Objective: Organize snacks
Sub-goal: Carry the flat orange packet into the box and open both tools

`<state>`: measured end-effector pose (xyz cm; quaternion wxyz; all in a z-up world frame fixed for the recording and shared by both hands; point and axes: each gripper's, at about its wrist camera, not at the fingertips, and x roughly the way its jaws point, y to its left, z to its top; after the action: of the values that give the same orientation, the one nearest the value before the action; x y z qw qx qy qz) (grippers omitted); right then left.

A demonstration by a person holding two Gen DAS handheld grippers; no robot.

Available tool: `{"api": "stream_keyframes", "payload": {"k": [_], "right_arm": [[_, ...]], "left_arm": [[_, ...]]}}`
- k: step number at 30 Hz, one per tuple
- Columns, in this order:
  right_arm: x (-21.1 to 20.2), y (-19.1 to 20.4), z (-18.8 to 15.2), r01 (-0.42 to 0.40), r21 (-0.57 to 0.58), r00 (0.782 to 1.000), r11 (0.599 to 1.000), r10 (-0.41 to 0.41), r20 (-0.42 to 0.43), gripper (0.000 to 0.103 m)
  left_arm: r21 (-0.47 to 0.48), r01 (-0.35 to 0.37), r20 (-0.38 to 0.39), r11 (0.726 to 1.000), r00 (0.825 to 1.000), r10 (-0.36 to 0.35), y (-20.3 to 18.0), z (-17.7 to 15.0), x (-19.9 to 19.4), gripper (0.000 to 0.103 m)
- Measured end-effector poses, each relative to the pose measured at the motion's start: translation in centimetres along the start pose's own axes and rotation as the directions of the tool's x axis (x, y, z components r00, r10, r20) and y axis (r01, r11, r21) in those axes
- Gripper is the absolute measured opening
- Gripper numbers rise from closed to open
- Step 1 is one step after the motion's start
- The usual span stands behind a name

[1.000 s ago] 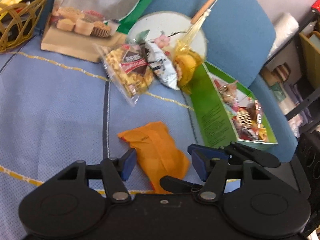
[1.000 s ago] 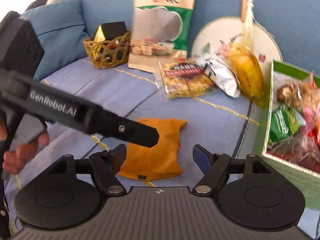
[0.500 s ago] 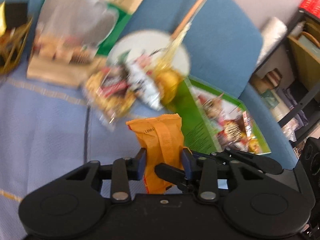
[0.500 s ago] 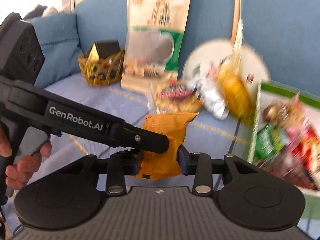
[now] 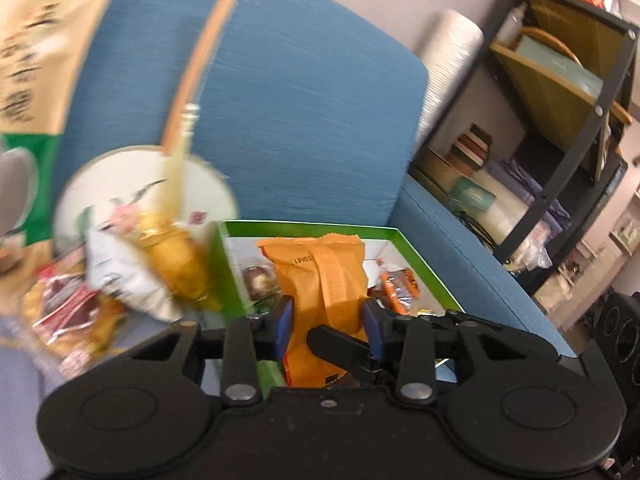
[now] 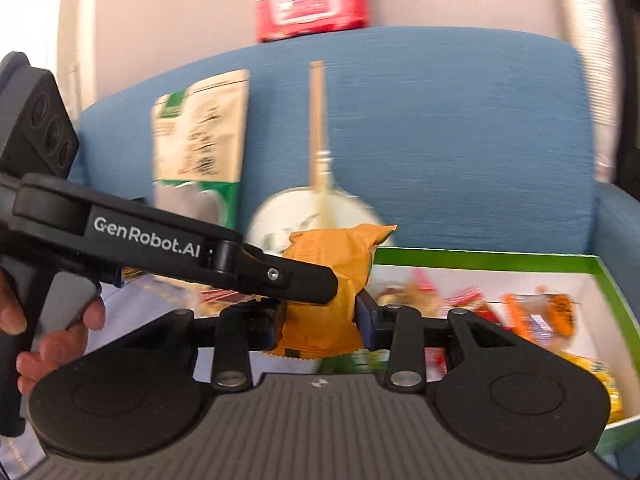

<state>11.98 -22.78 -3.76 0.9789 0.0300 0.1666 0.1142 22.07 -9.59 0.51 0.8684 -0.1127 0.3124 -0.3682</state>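
An orange snack packet (image 5: 324, 280) stands upright, pinched between both grippers. My left gripper (image 5: 326, 322) is shut on its lower part. My right gripper (image 6: 320, 318) is shut on the same packet (image 6: 332, 280), and the left gripper's finger (image 6: 280, 276) crosses in front of it. The packet is lifted above the near left corner of a green-rimmed white box (image 5: 424, 268) that holds several wrapped snacks (image 6: 536, 316). Loose snack bags (image 5: 80, 304) lie left of the box on the blue sofa seat.
A round painted fan with a wooden handle (image 5: 152, 188) leans on the blue backrest (image 6: 440, 140). A tall beige and green bag (image 6: 200, 148) stands to its left. A red pack (image 6: 312, 4) sits on the backrest top. A black shelf unit (image 5: 560, 120) stands right.
Both grippers closed on the orange packet, lifted it off the seat and carried it right toward the green box. The views tilted upward and blurred.
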Motion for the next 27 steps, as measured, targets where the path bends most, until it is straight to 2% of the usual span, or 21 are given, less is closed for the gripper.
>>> {"api": "stream_keyframes", "payload": {"k": [7,12,15,16,17,18,19,20,23,27], "right_arm": [[0.4,-3.5,-0.2,0.113,0.047,0.993,0.992,-0.112,-0.029,0.063],[0.5,-5.5,-0.7,0.173,0.087,0.984,0.981,-0.17,-0.05,0.063],[0.8,-5.9,-0.9,0.201,0.074,0.978,0.977,-0.197,-0.065,0.065],[0.9,-6.0,-1.1,0.204,0.063,0.977,0.977,-0.199,-0.076,0.069],[1.2,-6.0,-1.4,0.214,0.053,0.974,0.975,-0.209,-0.088,0.068],[1.3,-6.0,-1.6,0.23,0.044,0.97,0.972,-0.225,-0.095,0.076],[1.5,-5.9,-1.6,0.248,0.032,0.965,0.968,-0.243,-0.1,0.096],[1.6,-5.7,-1.6,0.274,0.011,0.958,0.962,-0.271,-0.098,0.103],[1.4,-5.0,-1.5,0.316,-0.047,0.946,0.948,-0.319,-0.065,0.103],[0.9,-4.5,-1.2,0.286,-0.051,0.957,0.957,-0.288,-0.025,0.103]], "left_arm": [[-0.003,0.068,-0.058,0.998,0.996,-0.068,-1.5,0.8,5.2,0.05],[0.011,0.102,-0.095,0.995,0.99,-0.1,-2.3,1.2,7.9,0.05],[0.014,0.104,-0.105,0.994,0.989,-0.102,-2.7,1.2,9.0,0.051],[0.025,0.099,-0.106,0.995,0.99,-0.095,-2.8,1.1,9.2,0.061],[0.037,0.087,-0.103,0.996,0.991,-0.083,-2.9,1.0,9.2,0.085],[0.051,0.068,-0.098,0.996,0.993,-0.063,-3.1,0.9,9.1,0.102],[0.064,0.041,-0.085,0.997,0.996,-0.035,-3.2,0.8,8.9,0.103],[0.08,0.011,-0.066,0.997,0.998,-0.005,-3.3,0.7,8.7,0.103],[0.123,-0.046,-0.036,0.991,0.998,0.051,-3.3,0.4,8.0,0.103],[0.11,-0.073,-0.036,0.991,0.996,0.078,-2.5,0.4,7.1,0.103]]}}
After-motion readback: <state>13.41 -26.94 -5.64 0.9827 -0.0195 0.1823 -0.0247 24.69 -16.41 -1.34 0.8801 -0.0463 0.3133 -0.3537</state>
